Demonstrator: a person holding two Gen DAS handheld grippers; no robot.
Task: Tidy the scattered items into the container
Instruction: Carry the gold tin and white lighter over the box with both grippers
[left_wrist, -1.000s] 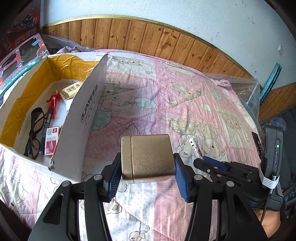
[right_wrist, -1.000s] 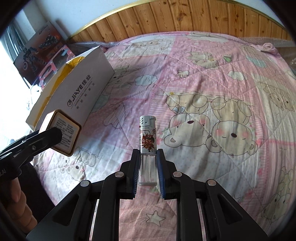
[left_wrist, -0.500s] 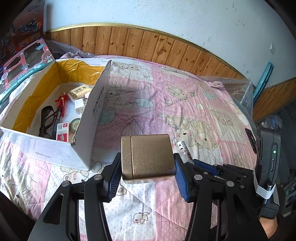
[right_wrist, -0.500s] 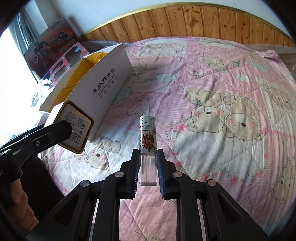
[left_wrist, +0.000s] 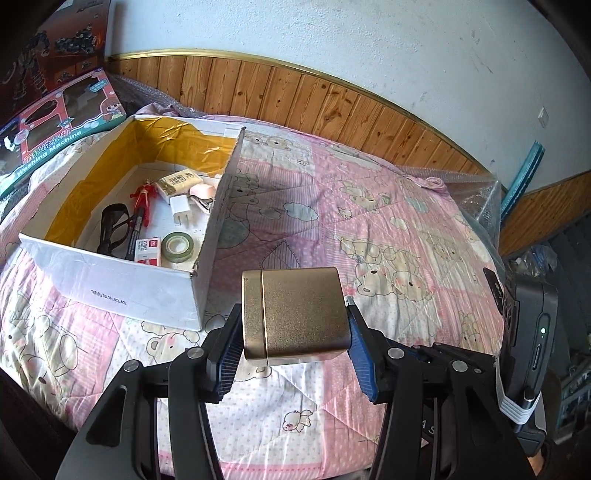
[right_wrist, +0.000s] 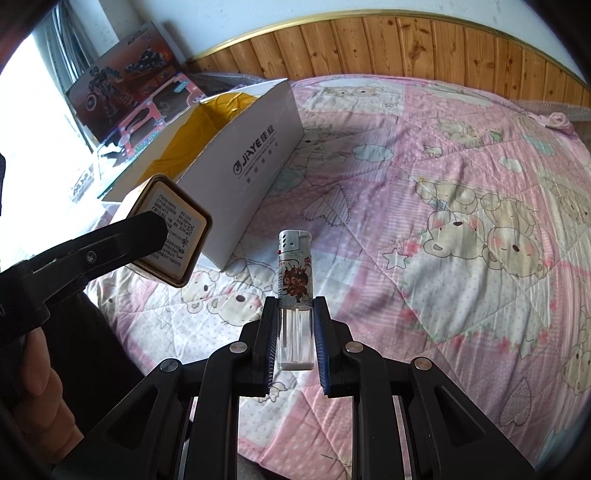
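My left tongs (left_wrist: 293, 334) are clamped on a gold tin (left_wrist: 295, 314) whose end label, seen from the right wrist, carries small print and the date 2024-04-03; it hangs above the bed (left_wrist: 369, 221), with the white box (left_wrist: 110, 280) at ten o'clock. My right tongs (right_wrist: 294, 338) grip a lighter (right_wrist: 294, 273) upright, cartoon sticker showing. The box wall reads "JIAYE"; inside lie tape (left_wrist: 179, 246), glasses (left_wrist: 112, 227) and a charger plug (left_wrist: 181, 208), and beyond it a toy carton (left_wrist: 55, 133) says "Washing Machine".

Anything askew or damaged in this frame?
Only the white cardboard box: its right wall leans outward and the near corner is torn. The gold metal tin and the printed clear plastic lighter sit straight in their grippers.
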